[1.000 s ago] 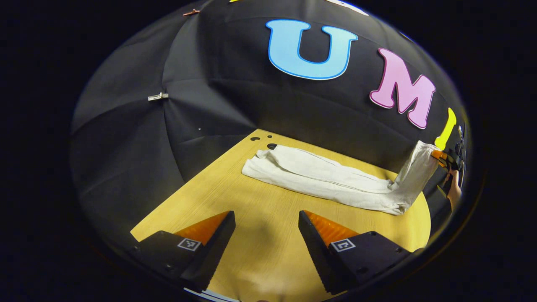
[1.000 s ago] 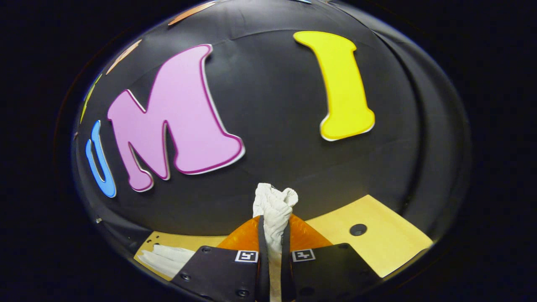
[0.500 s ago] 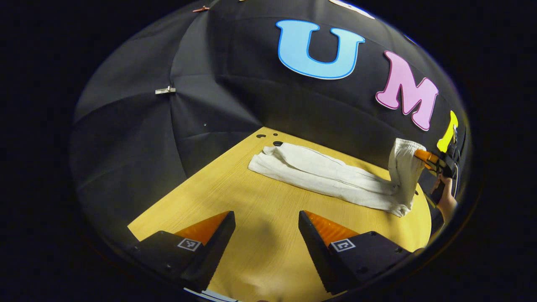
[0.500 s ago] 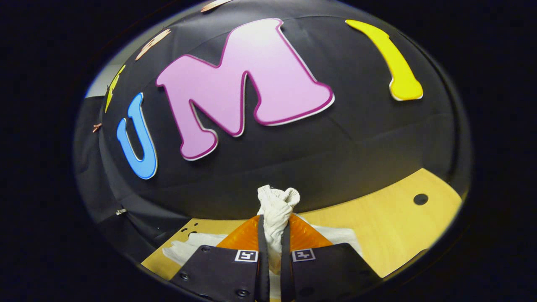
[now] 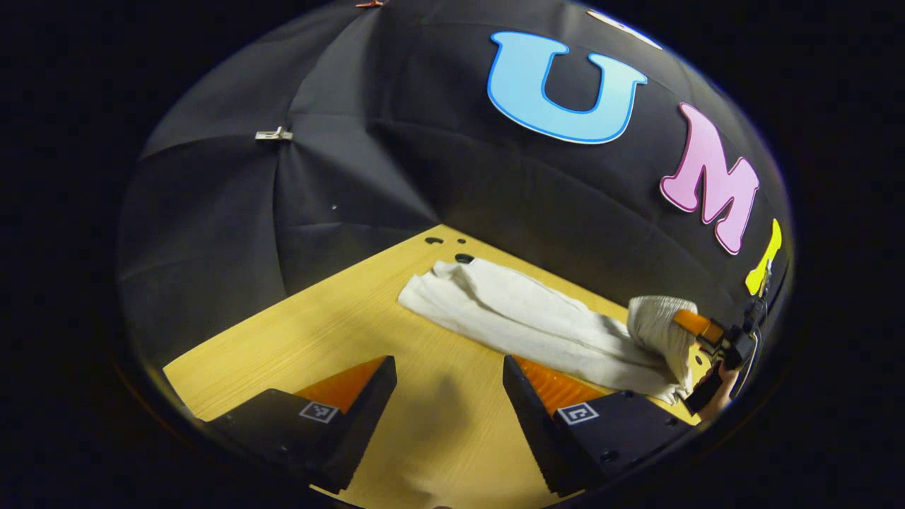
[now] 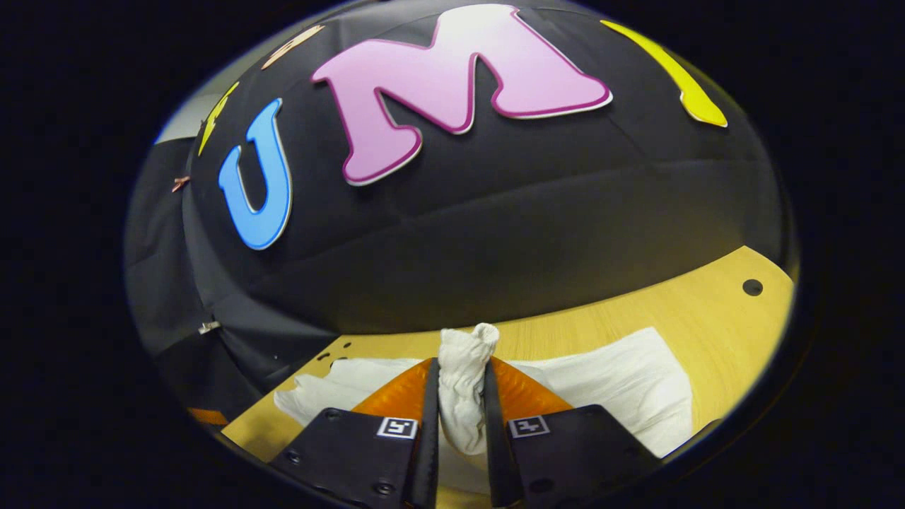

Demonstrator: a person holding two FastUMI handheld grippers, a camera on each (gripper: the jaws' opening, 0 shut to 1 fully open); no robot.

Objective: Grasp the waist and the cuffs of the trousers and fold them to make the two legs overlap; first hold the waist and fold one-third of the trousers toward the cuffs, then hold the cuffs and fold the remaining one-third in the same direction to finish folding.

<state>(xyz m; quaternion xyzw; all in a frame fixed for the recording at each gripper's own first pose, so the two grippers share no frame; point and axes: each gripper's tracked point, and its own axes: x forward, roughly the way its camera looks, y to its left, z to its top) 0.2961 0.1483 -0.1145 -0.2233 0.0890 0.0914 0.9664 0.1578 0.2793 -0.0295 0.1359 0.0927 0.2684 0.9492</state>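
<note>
Trousers (image 6: pixel 622 389) bunched tight in right gripper (image 6: pixel 461 396); left gripper (image 5: pixel 449 385) wide apart, holding nothing.

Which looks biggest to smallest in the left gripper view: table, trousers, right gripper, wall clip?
1. table
2. trousers
3. right gripper, shut on the trousers' end; it sits far off, so its small look is partly distance
4. wall clip, smallest
</note>
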